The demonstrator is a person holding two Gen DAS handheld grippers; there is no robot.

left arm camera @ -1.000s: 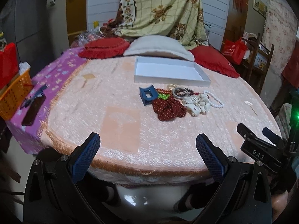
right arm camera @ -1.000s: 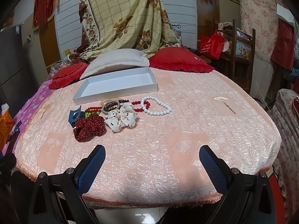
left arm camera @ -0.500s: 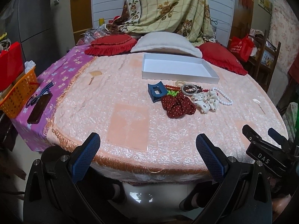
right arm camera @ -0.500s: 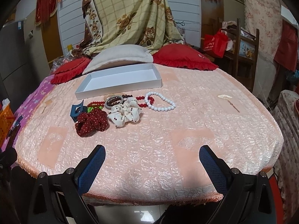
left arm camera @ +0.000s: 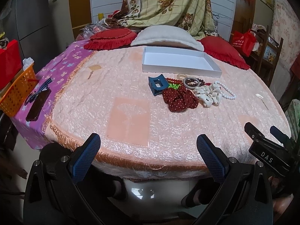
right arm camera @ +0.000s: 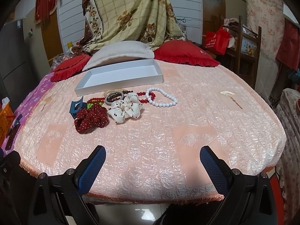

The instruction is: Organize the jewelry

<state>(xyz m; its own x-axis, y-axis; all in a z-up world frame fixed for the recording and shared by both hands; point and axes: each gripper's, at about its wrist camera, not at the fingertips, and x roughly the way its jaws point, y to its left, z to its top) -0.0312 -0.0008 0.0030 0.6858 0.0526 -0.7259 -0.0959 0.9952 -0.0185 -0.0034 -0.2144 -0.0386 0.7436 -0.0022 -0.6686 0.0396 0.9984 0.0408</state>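
Only my left view catches my right gripper (left arm camera: 270, 140), lettered "DAS", and a dark phone (left arm camera: 38, 105) on purple cloth. Both my tongs gape, grasping nothing, left gripper (left arm camera: 148, 150) included. The jewelry pile (right arm camera: 120, 106) lies just before the white tray (right arm camera: 120, 76); its beaded bracelets overlap, hard to separate.

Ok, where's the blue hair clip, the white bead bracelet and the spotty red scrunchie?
blue hair clip (left arm camera: 157, 85), left wrist view, its body.
white bead bracelet (right arm camera: 162, 105), right wrist view, near beads.
spotty red scrunchie (right arm camera: 91, 119), right wrist view, its middle.
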